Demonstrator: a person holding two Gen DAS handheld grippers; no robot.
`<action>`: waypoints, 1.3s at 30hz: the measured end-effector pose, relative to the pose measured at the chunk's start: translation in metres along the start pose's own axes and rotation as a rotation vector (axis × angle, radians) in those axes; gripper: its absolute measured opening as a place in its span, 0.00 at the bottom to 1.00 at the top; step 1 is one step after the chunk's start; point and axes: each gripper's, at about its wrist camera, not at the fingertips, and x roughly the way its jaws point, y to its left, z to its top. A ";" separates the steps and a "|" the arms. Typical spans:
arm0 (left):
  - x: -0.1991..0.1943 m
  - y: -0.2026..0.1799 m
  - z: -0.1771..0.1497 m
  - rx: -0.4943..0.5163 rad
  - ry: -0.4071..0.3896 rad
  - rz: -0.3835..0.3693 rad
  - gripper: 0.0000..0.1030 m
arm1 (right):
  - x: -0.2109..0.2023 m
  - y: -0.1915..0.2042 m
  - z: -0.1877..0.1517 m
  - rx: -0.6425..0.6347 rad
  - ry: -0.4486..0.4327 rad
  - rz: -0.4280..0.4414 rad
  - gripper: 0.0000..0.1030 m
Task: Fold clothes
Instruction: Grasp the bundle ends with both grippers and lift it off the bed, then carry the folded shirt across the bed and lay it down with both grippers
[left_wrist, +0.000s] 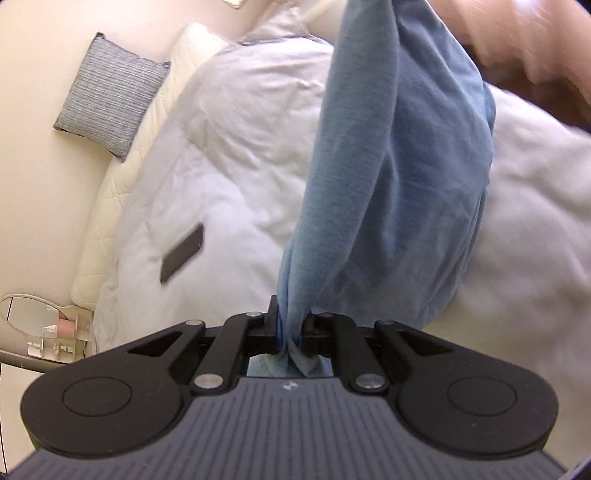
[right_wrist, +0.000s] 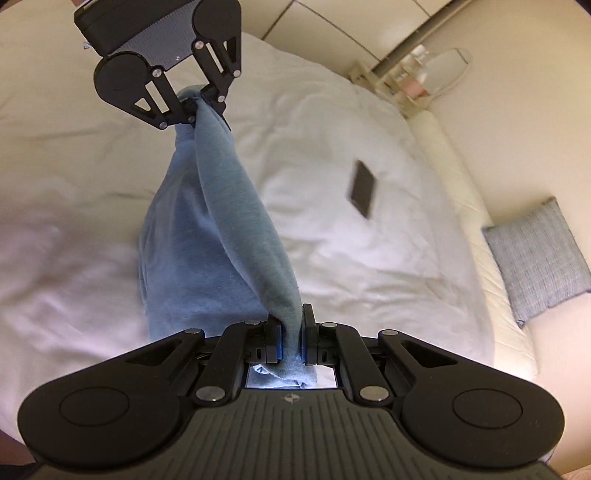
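A light blue garment hangs stretched in the air above the bed, bunched into a loose roll. My left gripper is shut on one end of it, the cloth pinched between the pads. My right gripper is shut on the other end of the same blue garment. In the right wrist view the left gripper shows at the top, facing mine, with the cloth strung between the two. A blurred hand appears at the top right of the left wrist view.
A white duvet covers the bed below. A dark phone lies on it. A blue-grey striped cushion rests on the floor beside the mattress. A round mirror and small items stand on a shelf near the bed's corner.
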 end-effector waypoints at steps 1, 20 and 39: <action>0.013 0.011 0.015 -0.008 0.001 0.010 0.06 | 0.010 -0.017 -0.009 -0.008 -0.011 -0.012 0.06; 0.220 0.009 0.129 -0.133 0.083 0.105 0.06 | 0.188 -0.128 -0.200 -0.067 -0.068 -0.049 0.06; 0.208 -0.117 0.087 0.189 -0.086 0.498 0.33 | 0.213 -0.013 -0.269 -0.238 -0.106 -0.331 0.28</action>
